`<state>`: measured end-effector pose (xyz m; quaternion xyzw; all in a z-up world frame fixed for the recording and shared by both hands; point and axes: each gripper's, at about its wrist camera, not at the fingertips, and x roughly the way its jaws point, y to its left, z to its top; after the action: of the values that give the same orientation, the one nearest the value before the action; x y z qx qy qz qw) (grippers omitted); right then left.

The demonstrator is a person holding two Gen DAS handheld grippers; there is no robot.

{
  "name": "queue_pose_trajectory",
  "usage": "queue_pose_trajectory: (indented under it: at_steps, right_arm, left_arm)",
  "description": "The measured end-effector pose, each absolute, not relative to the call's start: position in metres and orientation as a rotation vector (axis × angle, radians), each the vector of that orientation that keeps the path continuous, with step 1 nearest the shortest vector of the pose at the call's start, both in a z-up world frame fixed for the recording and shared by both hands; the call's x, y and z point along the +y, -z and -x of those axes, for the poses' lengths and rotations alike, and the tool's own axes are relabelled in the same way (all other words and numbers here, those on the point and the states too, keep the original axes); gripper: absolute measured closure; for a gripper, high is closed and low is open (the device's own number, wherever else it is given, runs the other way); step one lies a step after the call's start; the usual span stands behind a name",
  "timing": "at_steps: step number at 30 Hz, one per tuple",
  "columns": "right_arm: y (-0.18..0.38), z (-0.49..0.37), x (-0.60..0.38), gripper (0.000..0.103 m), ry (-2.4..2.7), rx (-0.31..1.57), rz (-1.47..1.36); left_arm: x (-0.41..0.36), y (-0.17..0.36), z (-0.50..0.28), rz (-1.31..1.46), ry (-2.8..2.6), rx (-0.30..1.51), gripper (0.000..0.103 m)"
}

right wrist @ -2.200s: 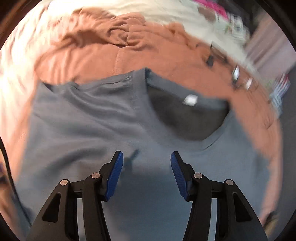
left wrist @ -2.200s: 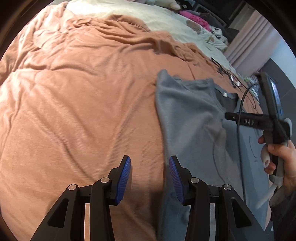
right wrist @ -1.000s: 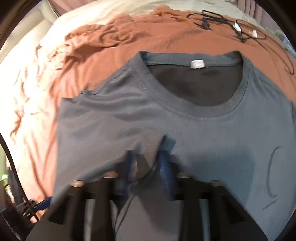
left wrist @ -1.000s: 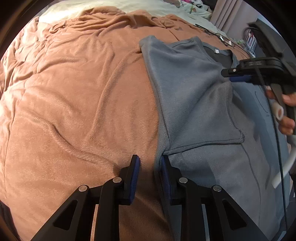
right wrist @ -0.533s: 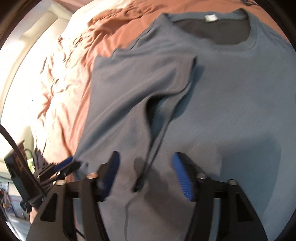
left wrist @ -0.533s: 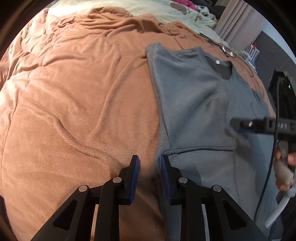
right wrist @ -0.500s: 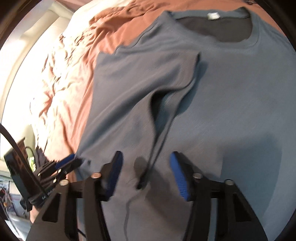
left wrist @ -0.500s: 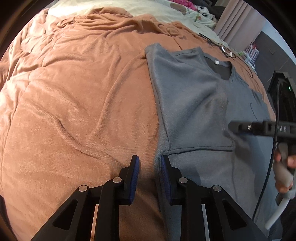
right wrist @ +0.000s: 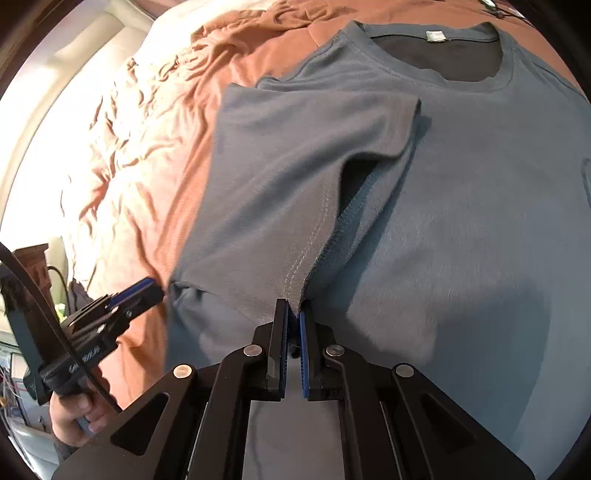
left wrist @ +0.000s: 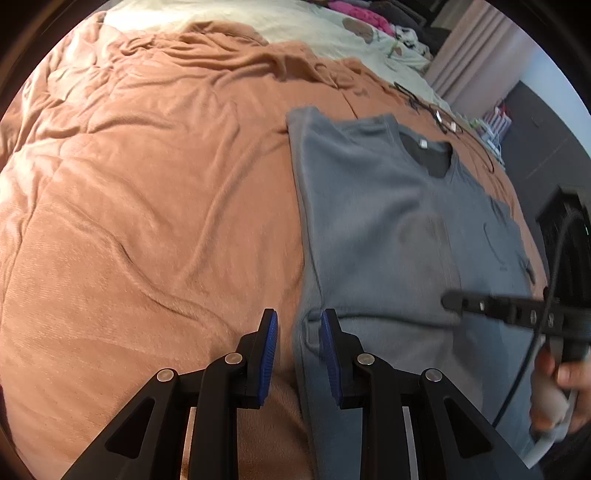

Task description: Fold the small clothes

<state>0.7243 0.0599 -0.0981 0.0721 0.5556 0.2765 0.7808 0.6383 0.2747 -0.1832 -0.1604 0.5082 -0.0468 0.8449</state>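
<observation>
Between the right gripper's (right wrist: 294, 314) closed blue pads sits the stitched hem of the folded-in sleeve of a grey tee (right wrist: 461, 206), which lies flat, neck away, on a rust blanket (left wrist: 147, 221) over the bed. The left gripper (left wrist: 295, 328), jaws narrowly apart, straddles the tee's side edge at the armpit without visibly pinching it. Thin, limp and light, the knit should drape and crease wherever lifted, so hems and seams look like the firmest holds; the white neck tag (right wrist: 436, 36) shows nothing legible.

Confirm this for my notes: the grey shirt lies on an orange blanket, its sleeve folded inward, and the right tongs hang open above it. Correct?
Not quite. The right tongs are not open: the right wrist view shows them shut on the hem of the folded sleeve. The rest holds: the grey shirt lies on the orange blanket.
</observation>
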Motion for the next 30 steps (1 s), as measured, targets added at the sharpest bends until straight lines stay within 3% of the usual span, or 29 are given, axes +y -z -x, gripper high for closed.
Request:
queue_pose_trajectory:
  at_steps: [8,13,24,25,26,27,29,30]
  right_arm:
    - [0.121,-0.718,0.053,0.098,-0.563,1.283,-0.174]
    - [0.1,-0.724,0.044,0.093,-0.547,1.229,-0.121]
    - [0.095,-0.751,0.043,0.091,-0.474,1.152,-0.139]
    - [0.097,-0.753,0.042,0.081,-0.473,1.152,-0.145]
    - [0.099,-0.755,0.043,0.06,-0.478,1.152,-0.159]
    - [0.101,-0.758,0.042,0.051,-0.481,1.149,-0.175]
    - [0.104,-0.762,0.038,0.047,-0.482,1.13,-0.194]
    - [0.104,-0.764,0.036,0.047,-0.482,1.124,-0.199]
  left_arm:
    - [0.263,0.196,-0.655,0.347,0.083,1.088,0.076]
    - [0.256,0.209,-0.658,0.27,0.052,1.11,0.076]
    - [0.272,0.193,-0.659,0.22,0.007,1.104,0.073]
    - [0.273,0.189,-0.662,0.225,0.006,1.096,0.072]
    - [0.275,0.185,-0.666,0.229,0.0,1.09,0.068]
    - [0.276,0.182,-0.671,0.237,-0.006,1.082,0.065]
    - [0.277,0.176,-0.681,0.266,-0.003,1.053,0.05]
    - [0.277,0.173,-0.686,0.271,0.0,1.037,0.049]
